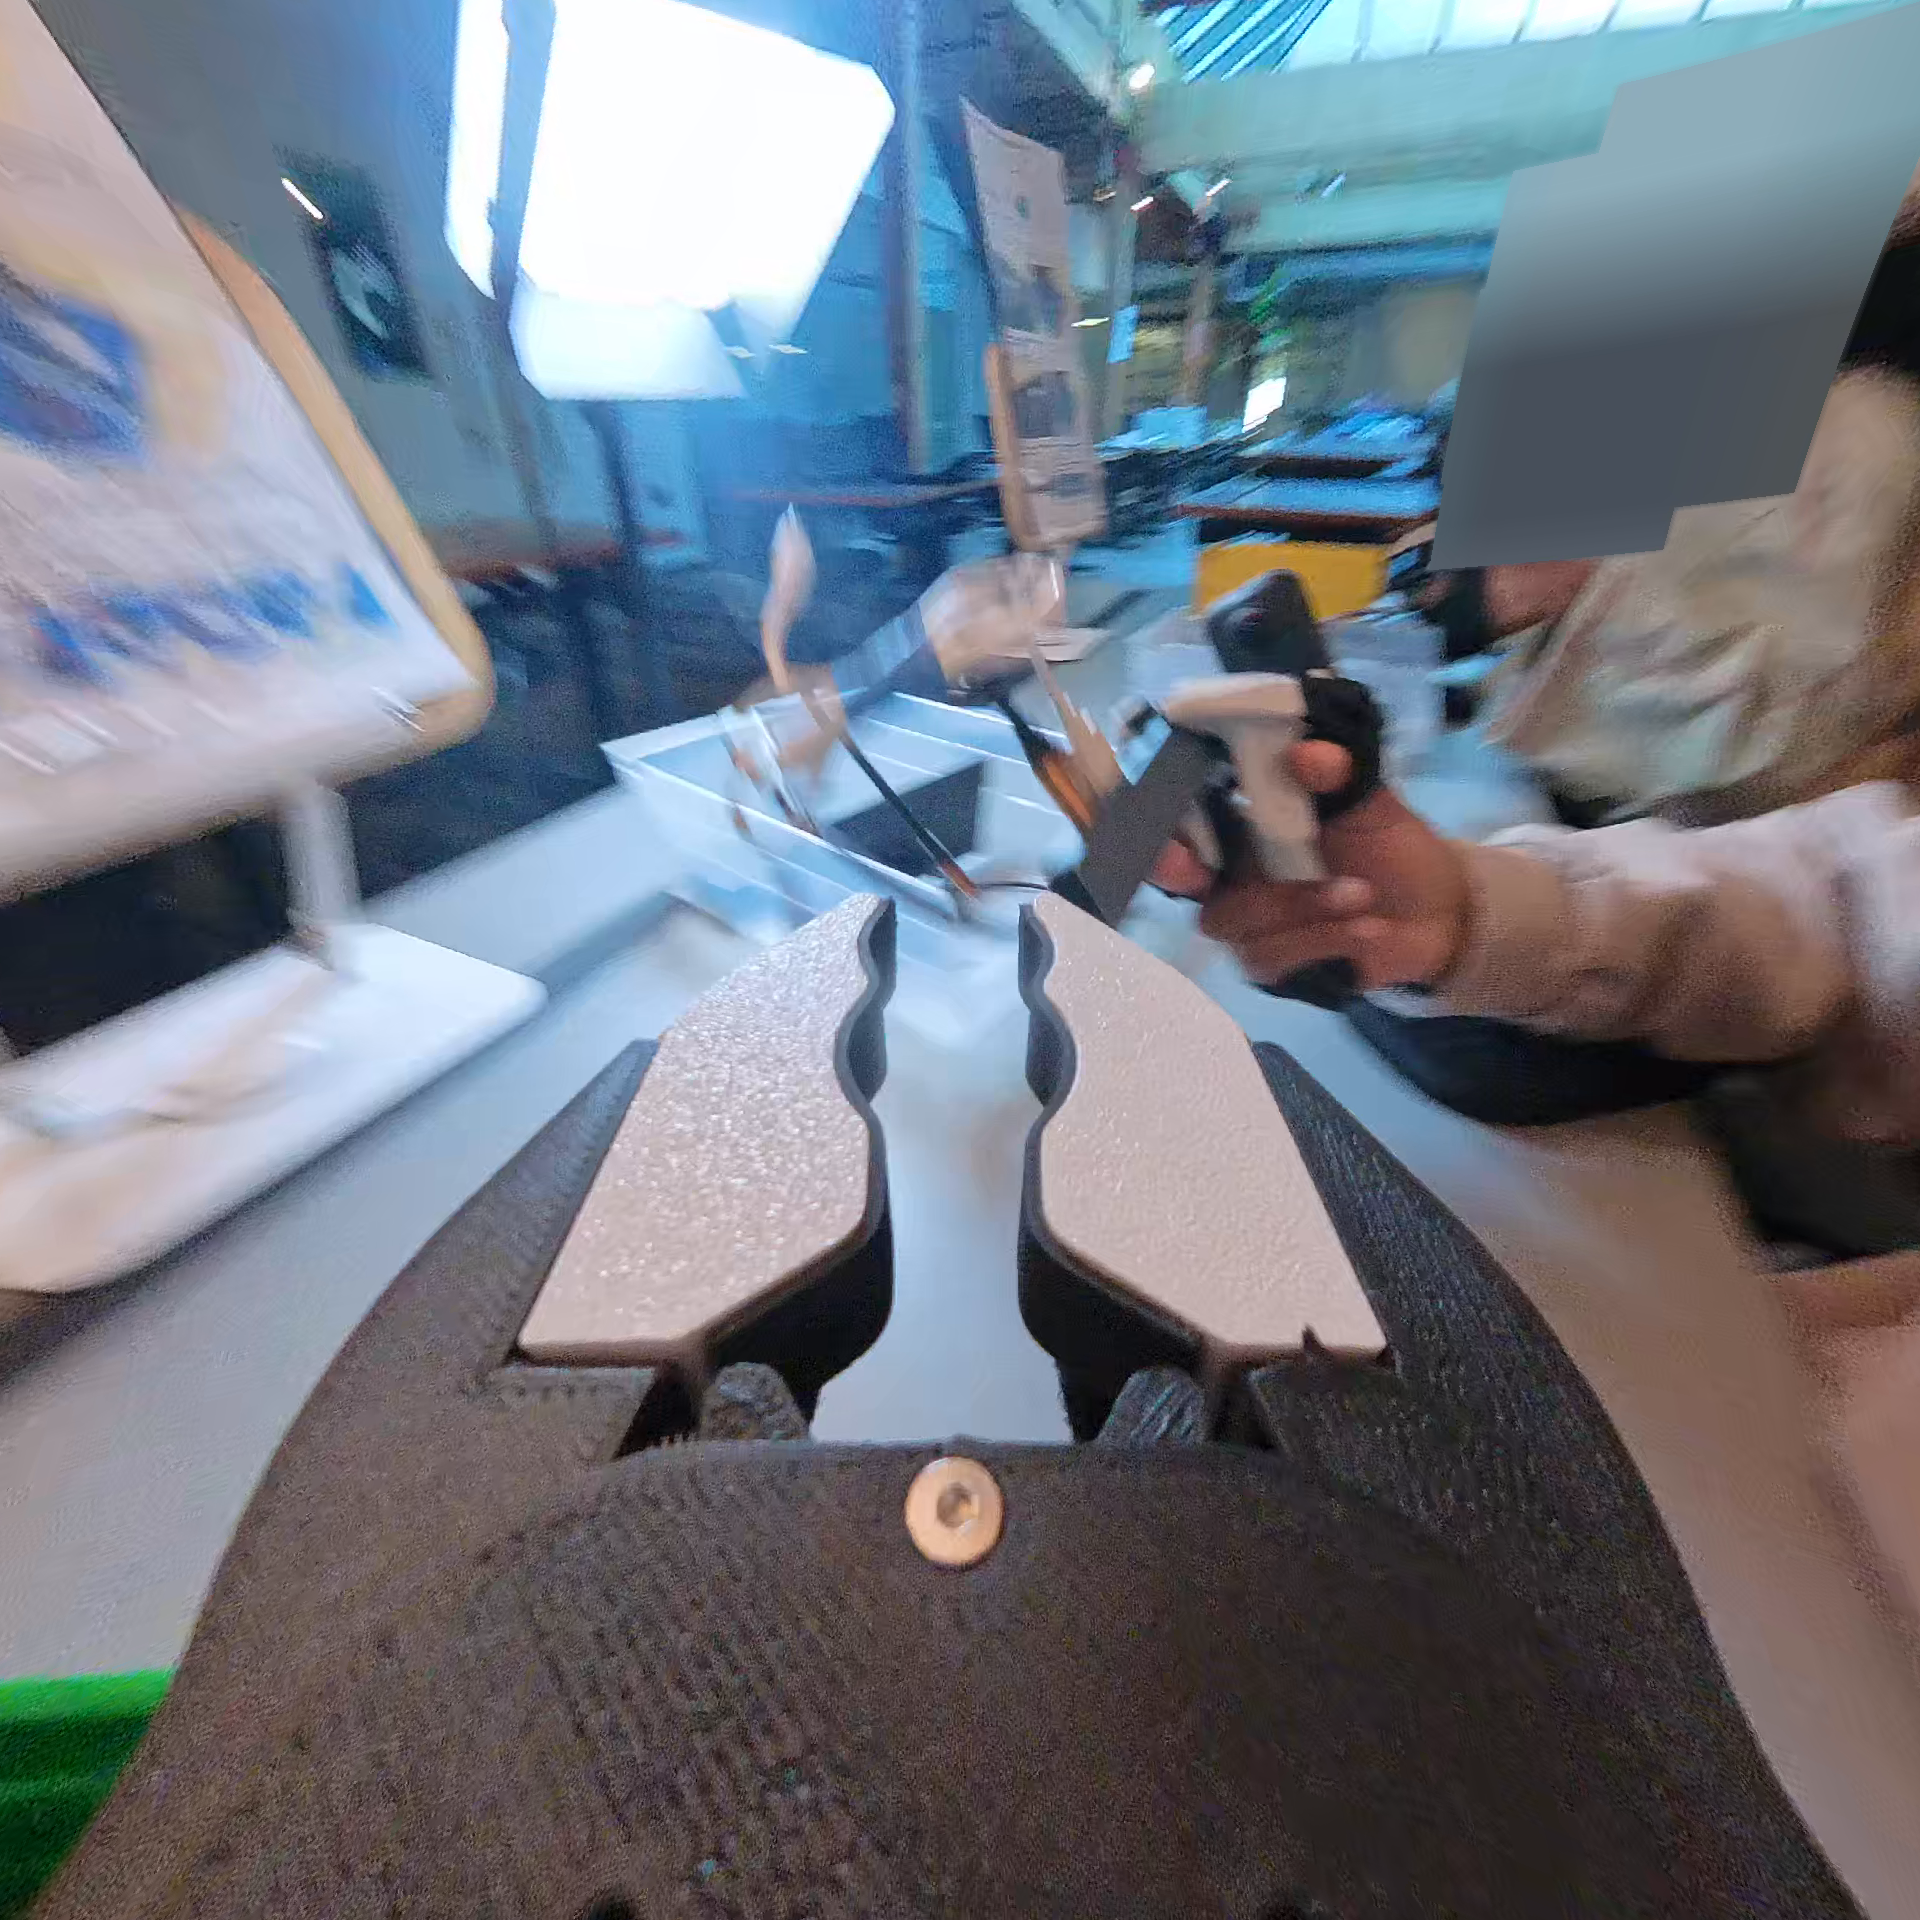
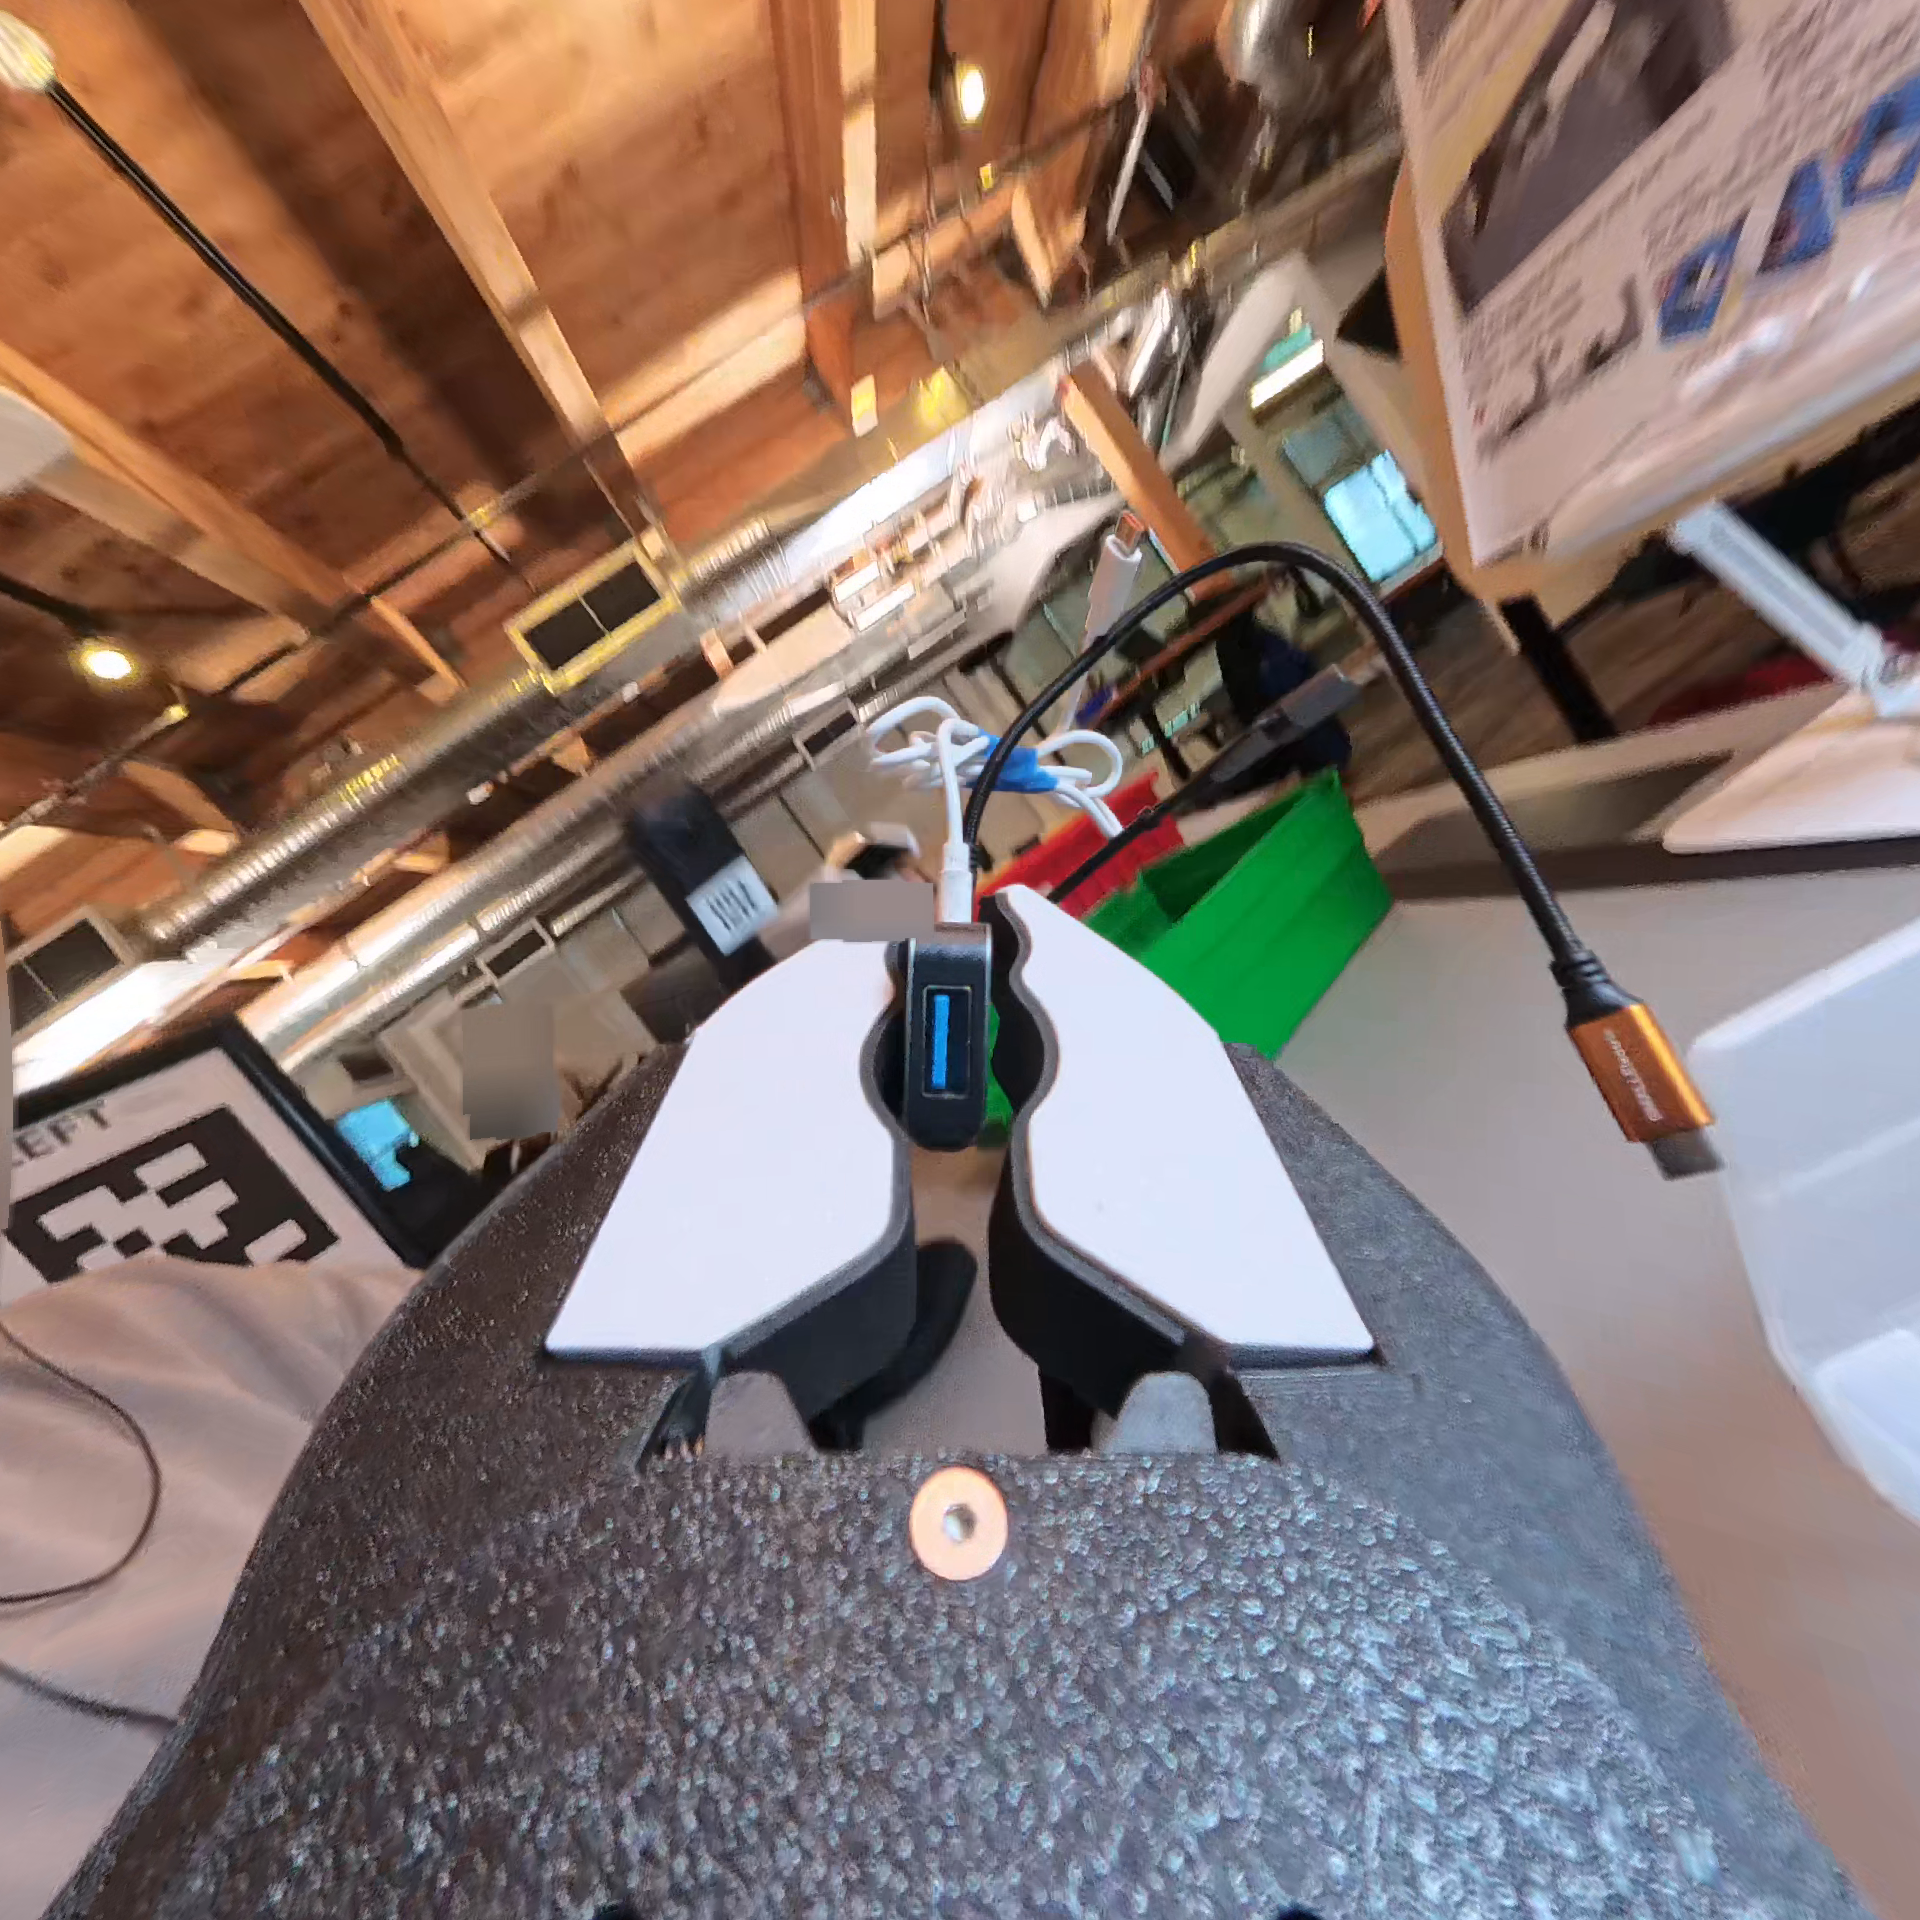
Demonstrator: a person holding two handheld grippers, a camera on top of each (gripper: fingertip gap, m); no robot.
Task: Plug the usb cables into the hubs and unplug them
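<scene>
Right gripper (image 2: 951,1023) clamps the small, rigid, light hub (image 2: 943,1049) by its flat sides, its limp braided cable (image 2: 1475,769) dangling; left gripper (image 1: 956,1023) stands narrowly parted, empty.

Landmark: hub (image 2: 943,1039), clamped between the right gripper (image 2: 987,914) fingers.
Above hub: white cable (image 2: 951,769) bundle and black braided cable (image 2: 1455,727) block it.
Right of hub: orange plug (image 2: 1642,1081) dangles beside a clear bin (image 2: 1829,1195).
Behind hub: green bin (image 2: 1268,914).
Left gripper (image 1: 956,920): gap empty, bare table (image 1: 312,1455) beneath.
</scene>
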